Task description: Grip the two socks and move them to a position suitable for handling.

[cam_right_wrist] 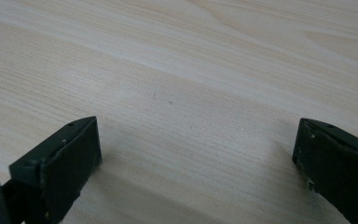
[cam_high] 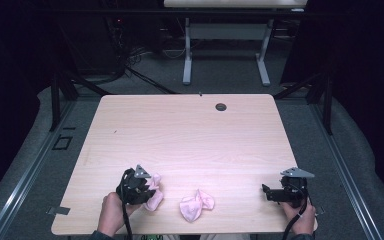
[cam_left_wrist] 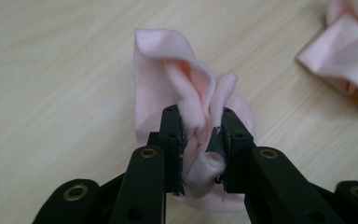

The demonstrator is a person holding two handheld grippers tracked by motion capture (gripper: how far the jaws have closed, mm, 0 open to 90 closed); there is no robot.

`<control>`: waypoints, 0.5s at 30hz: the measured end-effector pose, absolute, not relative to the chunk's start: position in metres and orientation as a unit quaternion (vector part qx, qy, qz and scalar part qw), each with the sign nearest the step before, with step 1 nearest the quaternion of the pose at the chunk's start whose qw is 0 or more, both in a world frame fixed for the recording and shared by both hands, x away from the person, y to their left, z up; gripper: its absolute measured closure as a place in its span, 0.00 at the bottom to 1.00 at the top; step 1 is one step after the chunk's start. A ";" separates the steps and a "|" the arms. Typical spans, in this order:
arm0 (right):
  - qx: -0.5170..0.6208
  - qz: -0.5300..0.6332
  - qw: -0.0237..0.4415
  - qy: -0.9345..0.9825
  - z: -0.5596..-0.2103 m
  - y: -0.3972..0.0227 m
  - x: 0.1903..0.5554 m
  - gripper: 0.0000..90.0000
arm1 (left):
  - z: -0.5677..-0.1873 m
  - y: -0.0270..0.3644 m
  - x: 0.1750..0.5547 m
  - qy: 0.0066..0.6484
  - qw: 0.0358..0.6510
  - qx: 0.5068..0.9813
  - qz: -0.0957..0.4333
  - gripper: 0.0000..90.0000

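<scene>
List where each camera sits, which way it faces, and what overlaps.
High view: above the person's side, facing forward and down on the table; both hands show, with the left gripper and right gripper.
Left gripper view: rides the left gripper, looking along jaws pinching a pink sock.
Right gripper view: rides the right gripper, jaws wide apart over bare wood.
Shared: high and left gripper views both show the second sock.

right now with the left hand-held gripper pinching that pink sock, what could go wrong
1. The left hand-held gripper is shut on a bunched fold of the pink sock, not a flat edge, so the fold could slip out when lifted.
2. The second sock lies close beside it on the table and could get dragged.
3. The right hand-held gripper stands open over bare wood, too far away to help.
</scene>
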State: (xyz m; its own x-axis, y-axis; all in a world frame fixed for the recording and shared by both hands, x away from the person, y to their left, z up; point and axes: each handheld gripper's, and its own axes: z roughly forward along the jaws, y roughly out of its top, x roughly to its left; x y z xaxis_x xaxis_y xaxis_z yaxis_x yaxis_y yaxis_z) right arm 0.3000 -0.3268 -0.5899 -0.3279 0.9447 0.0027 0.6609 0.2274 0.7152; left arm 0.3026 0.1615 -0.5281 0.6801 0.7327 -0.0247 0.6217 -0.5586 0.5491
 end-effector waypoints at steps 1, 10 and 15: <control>0.535 0.317 0.224 0.751 -0.590 -0.327 0.300 0.00 | -0.523 0.160 0.305 0.384 0.268 0.877 0.110 0.83; 0.535 0.318 0.223 0.751 -0.590 -0.327 0.300 0.00 | -0.498 0.131 0.334 0.359 0.285 0.880 0.122 0.83; 0.535 0.319 0.224 0.750 -0.590 -0.327 0.300 0.00 | -0.495 0.105 0.355 0.341 0.282 0.889 0.115 0.83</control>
State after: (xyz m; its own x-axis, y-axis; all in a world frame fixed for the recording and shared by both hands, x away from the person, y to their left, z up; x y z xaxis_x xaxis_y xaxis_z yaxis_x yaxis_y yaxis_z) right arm 0.3000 -0.3267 -0.5901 -0.3267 0.9451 0.0061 0.6601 0.2236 0.7171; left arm 0.3552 0.1046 -0.4954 0.7411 0.6713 0.0115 0.5419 -0.6081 0.5800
